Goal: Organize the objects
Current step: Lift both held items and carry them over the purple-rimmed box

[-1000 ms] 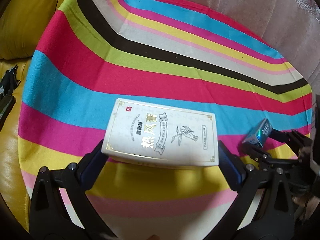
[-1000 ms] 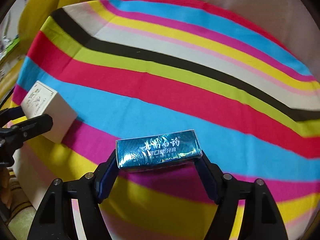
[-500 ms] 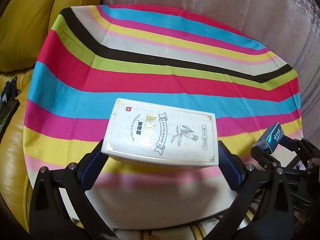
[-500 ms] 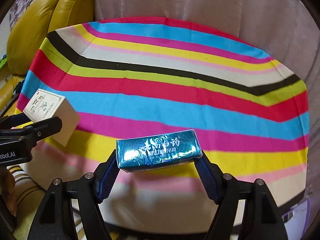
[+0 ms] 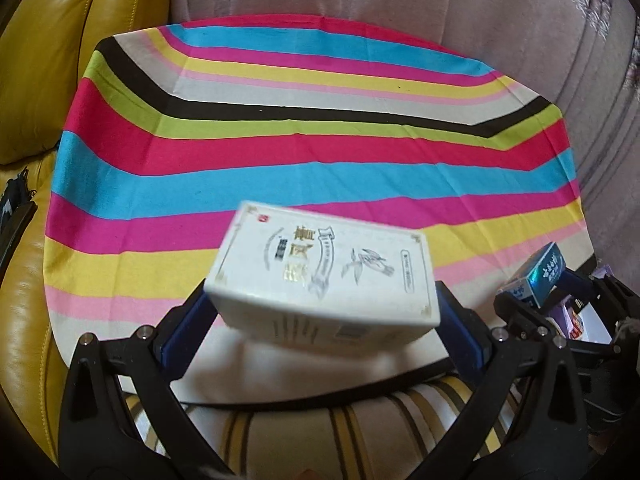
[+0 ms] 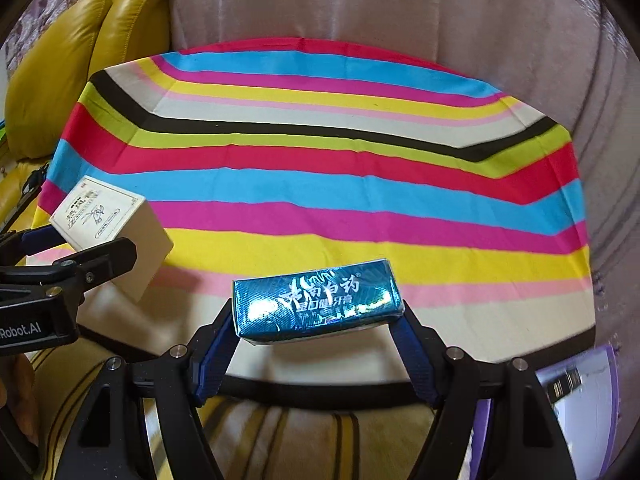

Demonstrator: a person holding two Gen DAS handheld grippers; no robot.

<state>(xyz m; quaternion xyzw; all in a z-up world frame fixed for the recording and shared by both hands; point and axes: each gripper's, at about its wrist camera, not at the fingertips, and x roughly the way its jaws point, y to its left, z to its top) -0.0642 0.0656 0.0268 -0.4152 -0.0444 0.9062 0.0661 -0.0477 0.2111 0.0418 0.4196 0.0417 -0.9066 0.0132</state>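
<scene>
My left gripper (image 5: 320,320) is shut on a white box with gold trim and Chinese print (image 5: 324,276), held in the air over the near edge of the striped table. The box also shows in the right wrist view (image 6: 108,232) at the left. My right gripper (image 6: 316,320) is shut on a shiny teal toothpaste box (image 6: 316,300), also held above the table's near edge. The teal box shows in the left wrist view (image 5: 536,276) at the right.
A round table under a bright striped cloth (image 5: 312,152) fills the view. A yellow leather sofa (image 5: 44,60) stands at the left, a pale curtain (image 6: 400,8) behind. A striped cushion (image 5: 320,432) lies below the grippers. A purple item (image 6: 580,392) sits at the lower right.
Both grippers have pulled back and up from the table with their boxes. The table now looks smaller and farther. The white box has tilted a little.
</scene>
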